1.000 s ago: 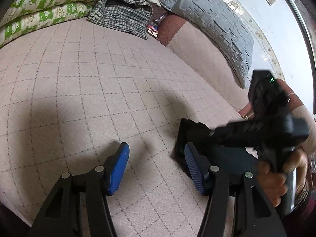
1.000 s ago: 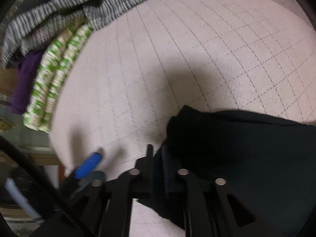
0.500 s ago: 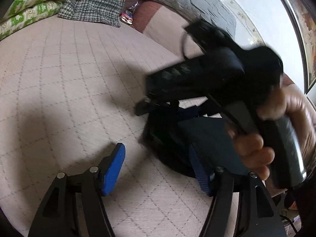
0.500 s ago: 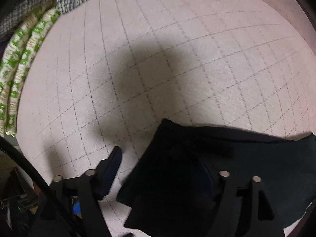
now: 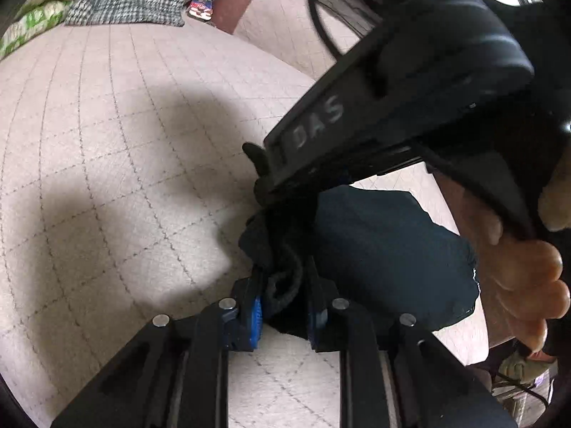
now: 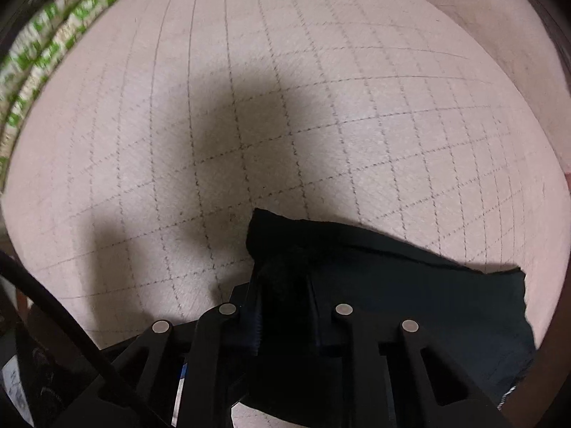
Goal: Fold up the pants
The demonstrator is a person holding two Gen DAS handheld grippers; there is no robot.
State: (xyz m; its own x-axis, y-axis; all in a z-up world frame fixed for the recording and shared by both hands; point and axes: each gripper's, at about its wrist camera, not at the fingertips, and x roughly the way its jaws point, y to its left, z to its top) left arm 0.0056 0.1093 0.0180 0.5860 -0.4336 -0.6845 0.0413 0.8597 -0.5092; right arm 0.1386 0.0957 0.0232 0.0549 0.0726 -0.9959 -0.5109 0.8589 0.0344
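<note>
Left gripper (image 5: 285, 306) clamped on a bunched edge of the pants (image 5: 389, 256), blue pads (image 5: 255, 315) pinching dark fabric. Right gripper (image 6: 285, 306) also closed on the pants (image 6: 410, 292), same corner region by the look of it, though dark cloth hides its pads. Pants lie folded on the quilted pink bed (image 5: 107, 142), near its front edge. Right gripper body (image 5: 392, 107) crosses above the left one. Checked cloth (image 5: 132, 0) and green-patterned bedding (image 6: 43, 42) sit at the far side.

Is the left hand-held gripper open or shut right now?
Shut. The left hand-held gripper has its blue pads pinching a bunched edge of the dark pants.
</note>
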